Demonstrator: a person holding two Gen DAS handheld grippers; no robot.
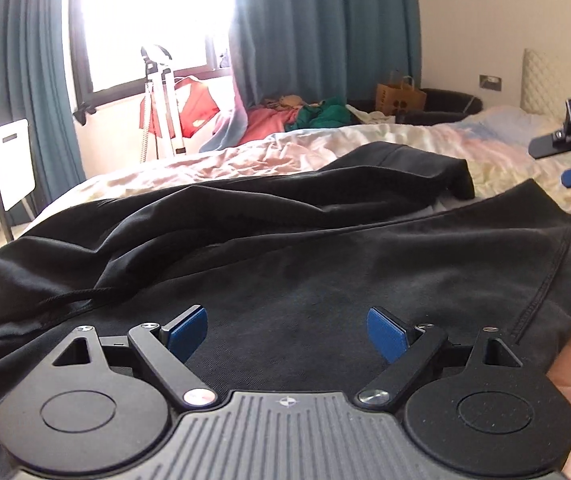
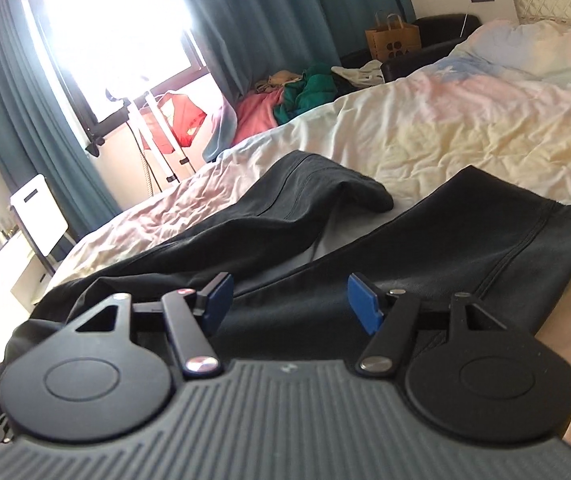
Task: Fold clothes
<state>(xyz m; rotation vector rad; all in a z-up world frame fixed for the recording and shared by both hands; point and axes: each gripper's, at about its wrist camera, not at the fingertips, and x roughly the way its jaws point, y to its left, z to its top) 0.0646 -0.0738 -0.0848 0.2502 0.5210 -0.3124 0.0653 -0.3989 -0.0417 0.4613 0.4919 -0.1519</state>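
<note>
A pair of black trousers [image 1: 305, 248] lies spread on the bed, waist end with a drawstring [image 1: 73, 296] near me, two legs reaching away. It also shows in the right wrist view [image 2: 425, 256]. My left gripper [image 1: 287, 330] is open and empty, low over the near part of the trousers. My right gripper [image 2: 285, 300] is open and empty, above the trousers between the legs. In the left wrist view the right gripper [image 1: 565, 160] shows at the far right, above the bed beyond the right trouser leg.
The bed [image 2: 465, 128] has a crumpled pastel sheet. Beyond it lie a heap of coloured clothes [image 1: 305, 116], a paper bag [image 1: 401, 96], a dark chair [image 1: 445, 106], a white stand with a red bag [image 1: 193, 108], teal curtains [image 1: 317, 28] and a bright window.
</note>
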